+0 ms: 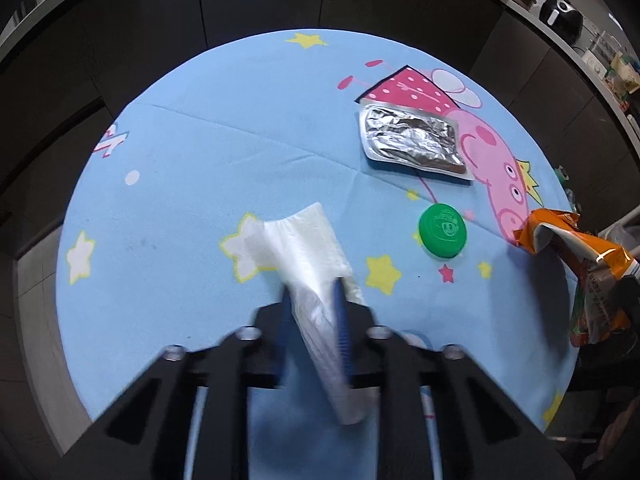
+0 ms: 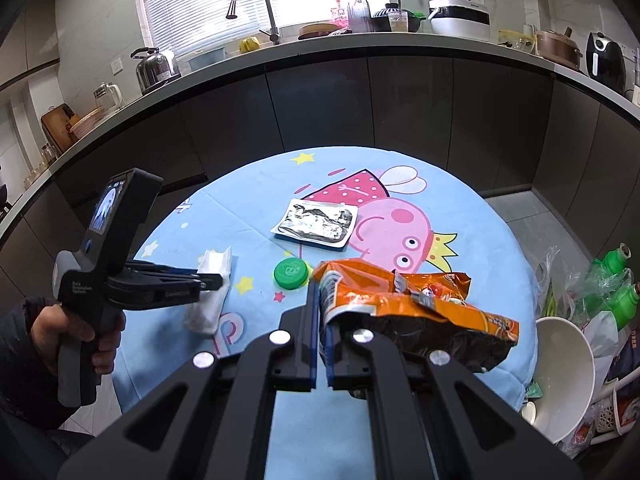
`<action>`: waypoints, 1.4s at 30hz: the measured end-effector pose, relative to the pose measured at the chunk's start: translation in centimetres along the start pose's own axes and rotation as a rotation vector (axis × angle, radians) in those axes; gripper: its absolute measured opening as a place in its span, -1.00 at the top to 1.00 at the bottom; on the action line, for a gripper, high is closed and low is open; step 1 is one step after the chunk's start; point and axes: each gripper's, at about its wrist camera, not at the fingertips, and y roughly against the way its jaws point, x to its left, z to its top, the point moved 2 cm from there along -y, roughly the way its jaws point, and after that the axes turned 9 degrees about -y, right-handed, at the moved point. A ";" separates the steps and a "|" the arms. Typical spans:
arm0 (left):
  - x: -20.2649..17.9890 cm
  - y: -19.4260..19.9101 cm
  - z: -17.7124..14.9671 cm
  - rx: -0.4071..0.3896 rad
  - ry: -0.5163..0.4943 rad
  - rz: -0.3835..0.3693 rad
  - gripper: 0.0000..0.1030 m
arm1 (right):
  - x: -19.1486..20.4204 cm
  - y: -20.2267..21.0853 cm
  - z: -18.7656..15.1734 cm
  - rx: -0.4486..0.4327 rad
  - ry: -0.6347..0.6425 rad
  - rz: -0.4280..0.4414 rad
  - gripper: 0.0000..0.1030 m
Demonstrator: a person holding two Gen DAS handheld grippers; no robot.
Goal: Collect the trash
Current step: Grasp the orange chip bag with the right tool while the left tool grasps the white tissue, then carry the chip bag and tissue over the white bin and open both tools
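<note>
A white paper napkin lies on the blue cartoon tablecloth, and my left gripper is shut on its near end. The right wrist view shows the same napkin pinched by my left gripper, with a hand around the handle. My right gripper is shut on the torn end of an orange snack bag, which hangs above the table's right side. The orange bag shows at the right edge of the left wrist view. A green bottle cap and a crumpled foil pouch lie loose on the cloth.
Right of the table stands an open trash pile with a white bowl, green bottles and plastic bags. Dark cabinets and a cluttered kitchen counter with a tap curve behind the table.
</note>
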 end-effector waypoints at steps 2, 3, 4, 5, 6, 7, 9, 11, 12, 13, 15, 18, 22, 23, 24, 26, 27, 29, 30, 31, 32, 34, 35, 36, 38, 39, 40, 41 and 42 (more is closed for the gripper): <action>0.1 0.4 0.1 -0.009 -0.005 0.016 0.94 | 0.2 0.2 0.0 -0.004 0.005 0.009 0.92; 0.1 0.7 0.1 -0.016 -0.004 0.015 0.95 | 0.3 0.3 0.0 -0.009 0.006 0.012 0.92; 0.2 1.2 0.1 -0.024 -0.003 0.014 0.95 | 0.3 0.5 0.1 -0.013 0.006 0.016 0.92; 0.2 1.7 0.1 -0.033 -0.004 0.014 0.95 | 0.4 0.7 0.1 -0.019 0.006 0.021 0.92; 0.1 2.1 0.1 -0.043 -0.005 0.014 0.95 | 0.4 0.8 0.2 -0.024 0.007 0.022 0.92; 0.1 2.7 0.1 -0.056 -0.005 0.009 0.95 | 0.4 1.0 0.2 -0.031 0.007 0.021 0.92; -0.1 3.6 0.3 -0.076 -0.004 -0.005 0.95 | 0.4 1.5 0.4 -0.046 0.005 0.019 0.92; -0.2 4.6 0.5 -0.097 0.001 -0.026 0.95 | 0.3 2.2 0.6 -0.066 0.003 0.016 0.92; -0.4 5.2 0.5 -0.108 0.002 -0.043 0.95 | 0.3 2.6 0.7 -0.076 0.003 0.014 0.92; -0.6 5.6 0.7 -0.118 -0.001 -0.054 0.95 | 0.3 2.9 0.7 -0.084 0.002 0.012 0.92; -1.4 6.8 1.0 -0.144 -0.023 -0.057 0.95 | 0.2 3.7 0.9 -0.104 0.000 0.007 0.92; -2.8 8.3 1.5 -0.180 -0.058 -0.069 0.95 | -0.1 4.8 1.2 -0.132 -0.005 0.000 0.92; -5.2 9.8 2.2 -0.214 -0.117 -0.086 0.95 | -0.7 6.0 1.3 -0.159 -0.008 -0.019 0.93; -5.8 10.1 2.3 -0.221 -0.132 -0.092 0.95 | -1.0 6.5 1.3 -0.169 -0.011 -0.026 0.93; -6.5 10.3 2.4 -0.226 -0.144 -0.095 0.95 | -1.2 6.7 1.4 -0.175 -0.015 -0.031 0.93; -7.6 10.6 2.7 -0.237 -0.167 -0.102 0.95 | -1.9 7.4 1.4 -0.190 -0.025 -0.042 0.92; -8.2 10.8 2.9 -0.241 -0.178 -0.107 0.95 | -2.3 7.7 1.4 -0.197 -0.031 -0.051 0.92; -9.5 11.0 3.2 -0.249 -0.205 -0.116 0.95 | -3.2 8.4 1.4 -0.212 -0.046 -0.067 0.92; -10.0 11.1 3.4 -0.253 -0.217 -0.120 0.95 | -3.6 8.6 1.4 -0.216 -0.052 -0.072 0.92; -10.6 11.2 3.6 -0.256 -0.229 -0.123 0.95 | -4.0 8.9 1.3 -0.222 -0.059 -0.080 0.92; -11.3 11.3 3.8 -0.259 -0.242 -0.128 0.95 | -4.4 9.1 1.3 -0.226 -0.067 -0.087 0.92; -12.6 11.4 4.1 -0.264 -0.264 -0.139 0.95 | -5.4 9.7 1.1 -0.237 -0.084 -0.103 0.92; -13.1 11.4 4.2 -0.265 -0.274 -0.143 0.95 | -5.8 9.9 1.1 -0.240 -0.090 -0.108 0.92; -13.7 11.5 4.4 -0.267 -0.283 -0.146 0.95 | -6.3 10.2 0.9 -0.244 -0.100 -0.114 0.92; -15.0 11.5 4.7 -0.269 -0.303 -0.154 0.95 | -7.3 10.7 0.6 -0.252 -0.117 -0.128 0.92; -15.7 11.4 4.8 -0.269 -0.314 -0.158 0.95 | -7.9 10.9 0.5 -0.256 -0.125 -0.134 0.92; -16.5 11.3 5.0 -0.267 -0.326 -0.164 0.95 | -8.3 11.2 0.3 -0.261 -0.134 -0.138 0.92; -17.0 11.2 5.1 -0.265 -0.336 -0.168 0.95 | -8.8 11.4 0.2 -0.265 -0.143 -0.142 0.92; -17.7 11.1 5.3 -0.265 -0.348 -0.172 0.95 | -9.5 11.8 0.0 -0.271 -0.156 -0.149 0.92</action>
